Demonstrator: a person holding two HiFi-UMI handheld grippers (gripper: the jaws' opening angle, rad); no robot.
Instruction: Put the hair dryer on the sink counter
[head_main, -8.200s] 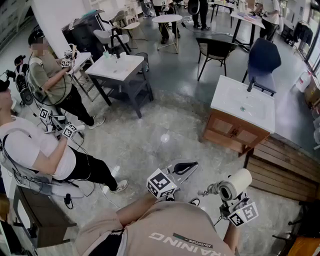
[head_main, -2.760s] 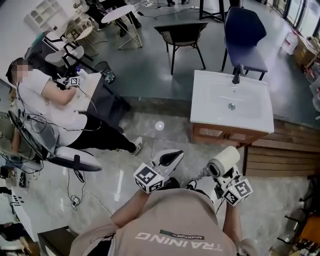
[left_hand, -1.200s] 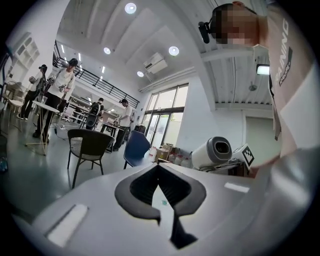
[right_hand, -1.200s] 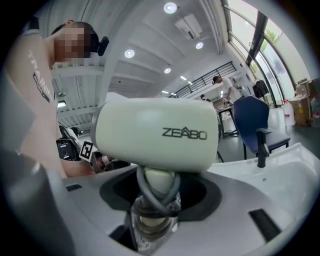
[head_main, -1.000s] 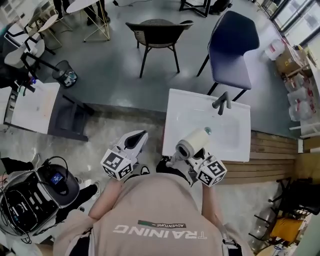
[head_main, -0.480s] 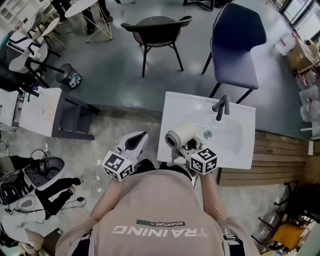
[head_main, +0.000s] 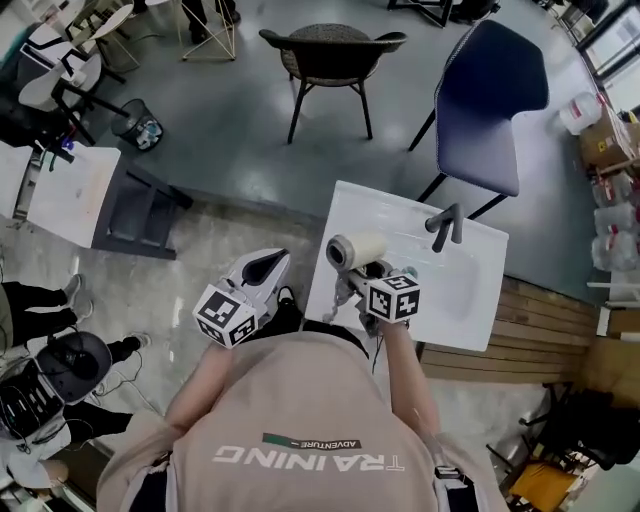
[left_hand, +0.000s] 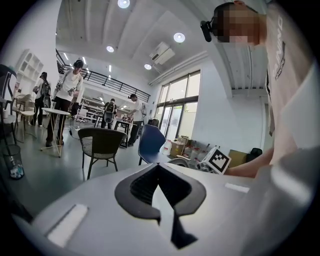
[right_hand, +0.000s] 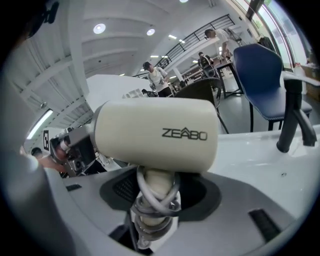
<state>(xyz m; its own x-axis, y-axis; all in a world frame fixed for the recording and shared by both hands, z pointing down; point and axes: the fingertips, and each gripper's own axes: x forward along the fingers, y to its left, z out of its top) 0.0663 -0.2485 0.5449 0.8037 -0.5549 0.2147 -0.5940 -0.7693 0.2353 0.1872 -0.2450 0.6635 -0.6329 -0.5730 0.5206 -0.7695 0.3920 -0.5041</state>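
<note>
Since 8.2 s earlier, the hair dryer (head_main: 357, 250) had come from over open floor, well apart from the sink, to over the left front part of the white sink bench (head_main: 470, 300). Cream barrel marked ZEABO (right_hand: 157, 135), lying crosswise, with the cord wound round the handle. Right gripper (head_main: 350, 288) had its fingers closed on that wrapped handle (right_hand: 150, 220), barrel uppermost. Contact between dryer and bench top could not be determined.

Dark faucet (head_main: 445, 225) stood at the back of the basin, to the right of the dryer (right_hand: 292, 120). Left gripper (head_main: 262, 268) was held off the bench's left edge, over the floor; fingers closed together, nothing between them (left_hand: 160, 185). Blue chair (head_main: 490, 100) stood behind the bench, with a dark woven chair (head_main: 330, 50) further left.
</note>
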